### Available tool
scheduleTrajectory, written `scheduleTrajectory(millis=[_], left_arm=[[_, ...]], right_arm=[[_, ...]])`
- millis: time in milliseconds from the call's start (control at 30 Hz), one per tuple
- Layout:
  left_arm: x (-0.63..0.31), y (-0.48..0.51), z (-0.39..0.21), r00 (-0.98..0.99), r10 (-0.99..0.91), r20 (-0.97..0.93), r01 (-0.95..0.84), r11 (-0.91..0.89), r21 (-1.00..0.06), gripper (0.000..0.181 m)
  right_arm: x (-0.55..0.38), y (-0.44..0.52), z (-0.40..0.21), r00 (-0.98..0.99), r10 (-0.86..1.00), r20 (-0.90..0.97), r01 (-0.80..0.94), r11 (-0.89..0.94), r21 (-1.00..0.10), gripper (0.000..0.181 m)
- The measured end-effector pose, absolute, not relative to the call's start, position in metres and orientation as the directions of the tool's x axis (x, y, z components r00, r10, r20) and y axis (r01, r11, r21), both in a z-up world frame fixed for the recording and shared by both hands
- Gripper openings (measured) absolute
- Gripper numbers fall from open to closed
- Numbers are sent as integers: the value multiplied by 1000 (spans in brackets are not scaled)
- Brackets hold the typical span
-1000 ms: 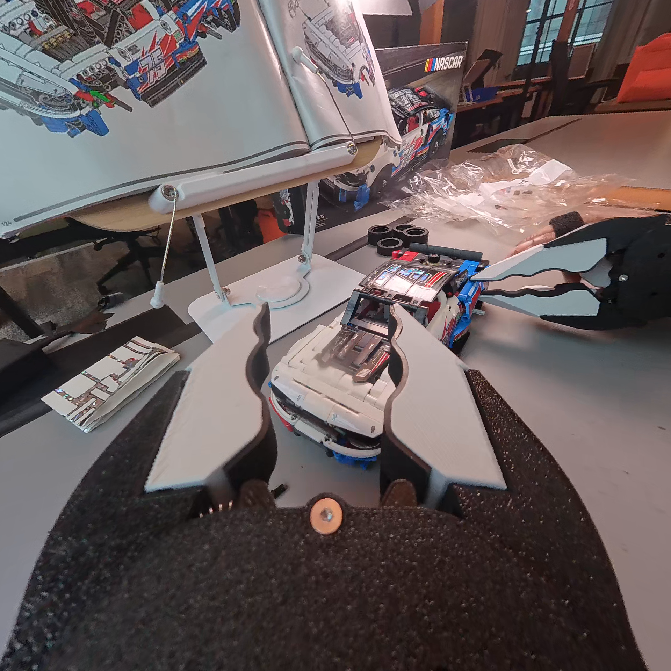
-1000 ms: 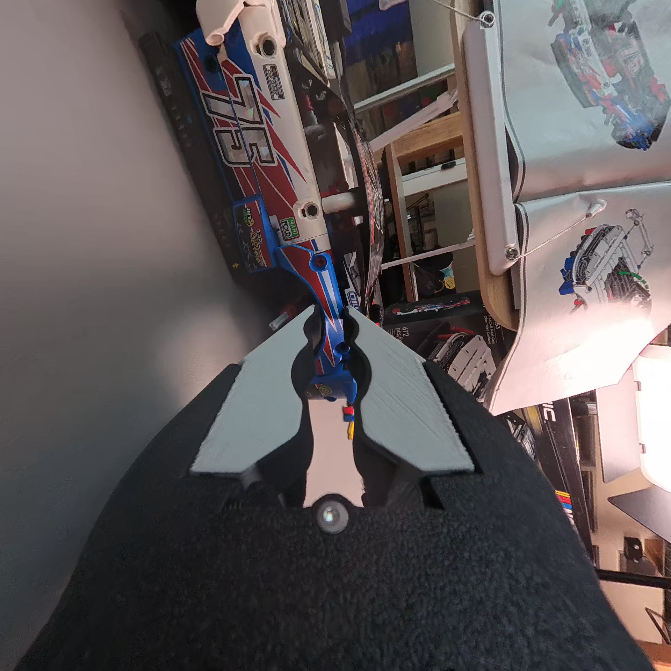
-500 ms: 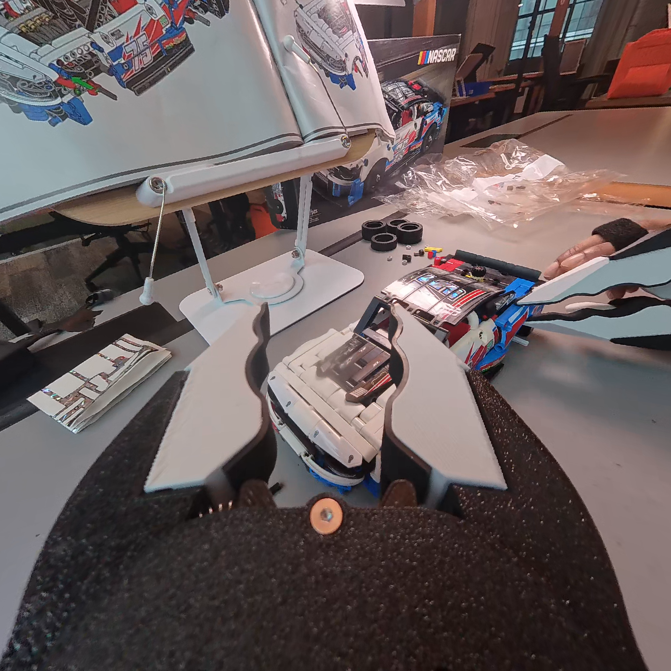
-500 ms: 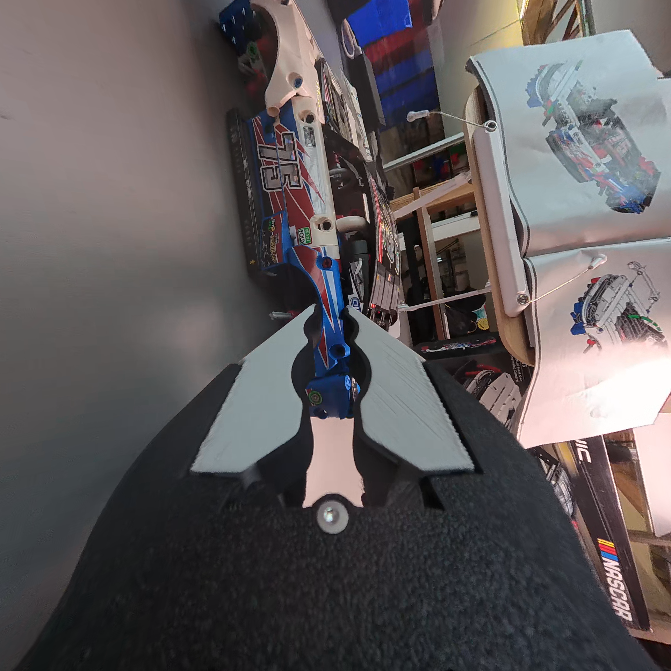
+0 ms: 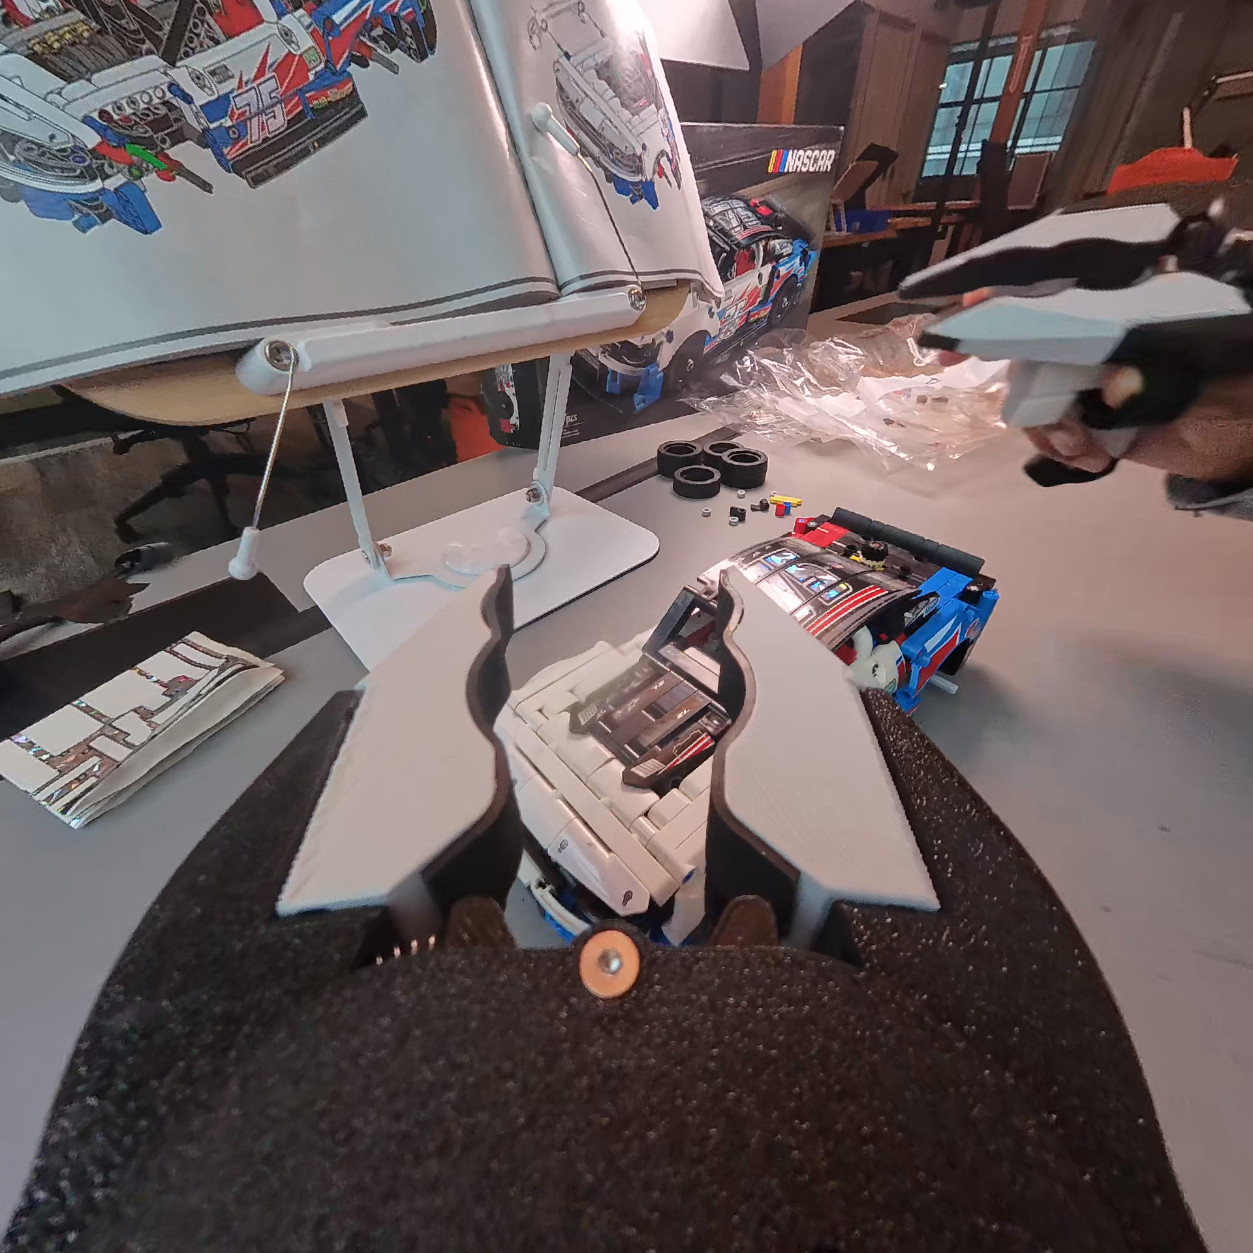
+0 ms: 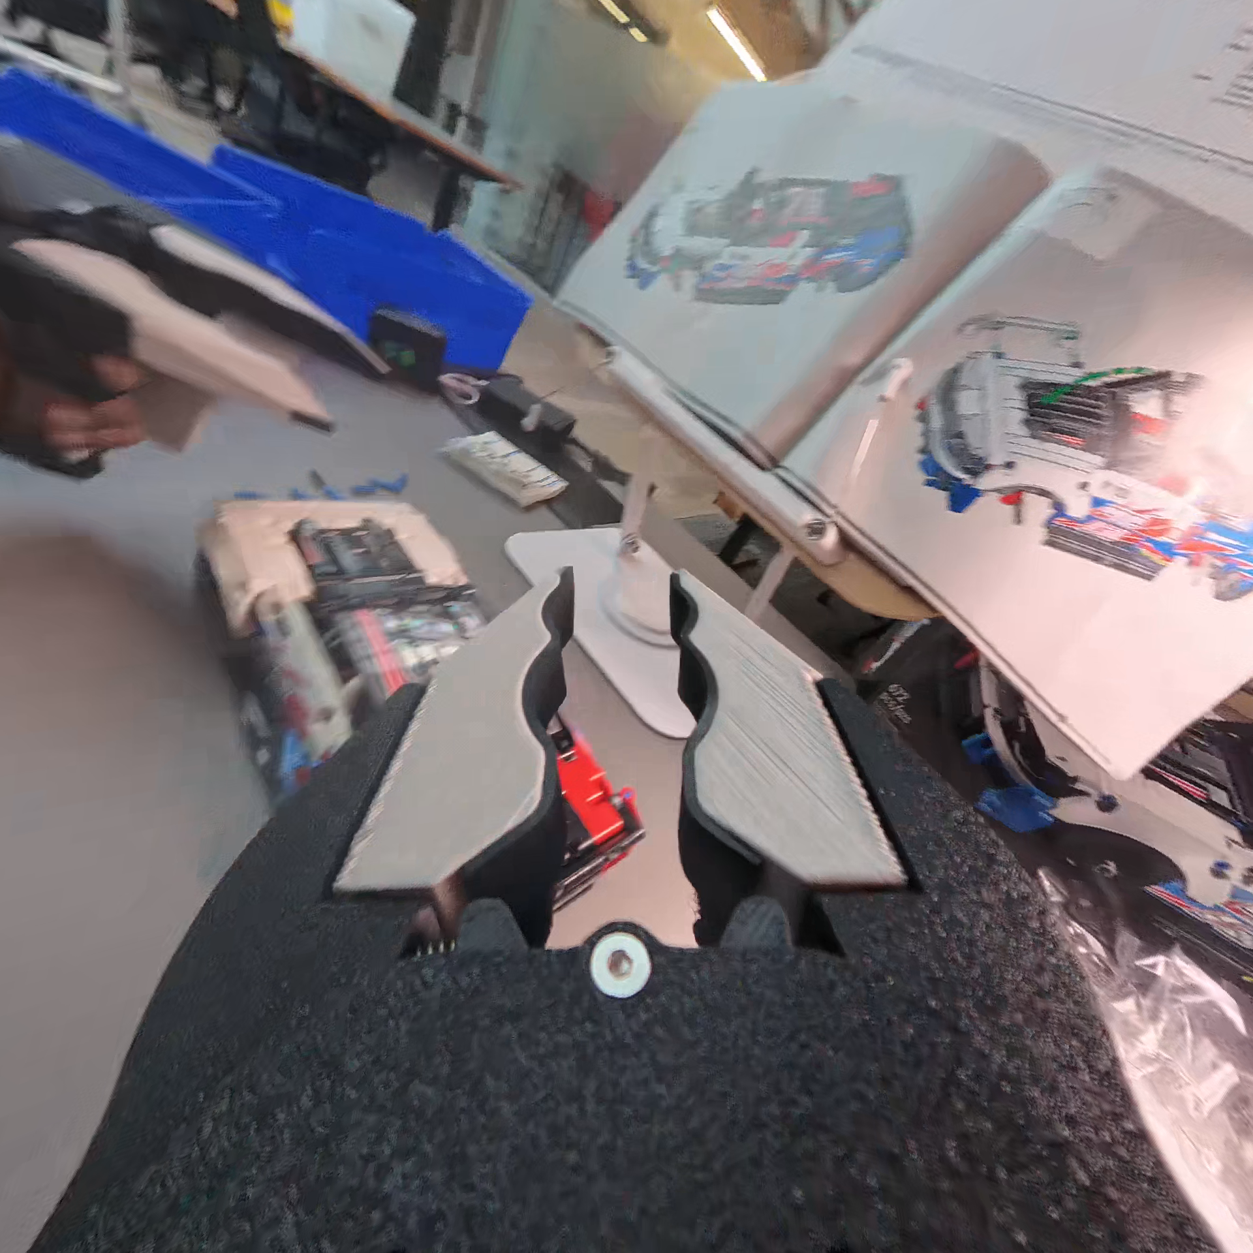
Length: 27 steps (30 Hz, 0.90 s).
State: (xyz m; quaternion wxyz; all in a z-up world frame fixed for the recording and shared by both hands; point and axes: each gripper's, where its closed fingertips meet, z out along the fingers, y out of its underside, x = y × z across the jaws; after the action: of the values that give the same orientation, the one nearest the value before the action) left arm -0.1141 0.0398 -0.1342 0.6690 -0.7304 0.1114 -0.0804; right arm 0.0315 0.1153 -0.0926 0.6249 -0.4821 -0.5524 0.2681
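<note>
A brick-built race car (image 5: 847, 597), white at the front and black, red and blue at the back, lies on the grey table (image 5: 1085, 780). My left gripper (image 5: 613, 597) is open, and the car's white hood shows between its fingers. In the right wrist view this gripper (image 6: 352, 396) hovers above the car (image 6: 352, 597). My right gripper (image 6: 620, 583) is open and empty, and the car's red rear end shows low between its fingers. In the left wrist view it (image 5: 915, 312) hangs in the air above and to the right of the car.
An open instruction book (image 5: 271, 203) rests on a white stand (image 5: 576, 542) behind the car. Several black tyres (image 5: 712, 464), small loose pieces (image 5: 766, 505), clear plastic bags (image 5: 847, 393) and the set's box (image 5: 759, 224) lie beyond. A folded sheet (image 5: 135, 725) lies at the left.
My right gripper has let go of the car's blue rear side, opened, and lifted up and away. The car has turned and now lies flat on the table.
</note>
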Motion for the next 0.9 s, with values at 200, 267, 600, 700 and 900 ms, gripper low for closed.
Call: scheduleTrajectory(millis=[200,267,600,700,900], left_arm=[[-109,45,-129,966,-257,-26,-46,-71,-996,57],[-110,43,-134,967,-250,-44,-66,-82,-994,57],[-127,39,-146,973,-228,-42,-67,-105,-992,55],[-127,41,-148,972,-234,-24,-52,-114,-992,55],[-126,39,-148,972,-232,-38,-66,-113,-991,55]], right_arm=[[-28,210,-46,440,849,293,139,258,-956,42],[-52,231,-40,482,812,329,175,278,-944,42],[-80,265,-40,579,729,365,199,308,-930,0],[-82,263,-40,565,702,433,243,360,-901,0],[-82,264,-40,567,695,442,255,362,-897,0]])
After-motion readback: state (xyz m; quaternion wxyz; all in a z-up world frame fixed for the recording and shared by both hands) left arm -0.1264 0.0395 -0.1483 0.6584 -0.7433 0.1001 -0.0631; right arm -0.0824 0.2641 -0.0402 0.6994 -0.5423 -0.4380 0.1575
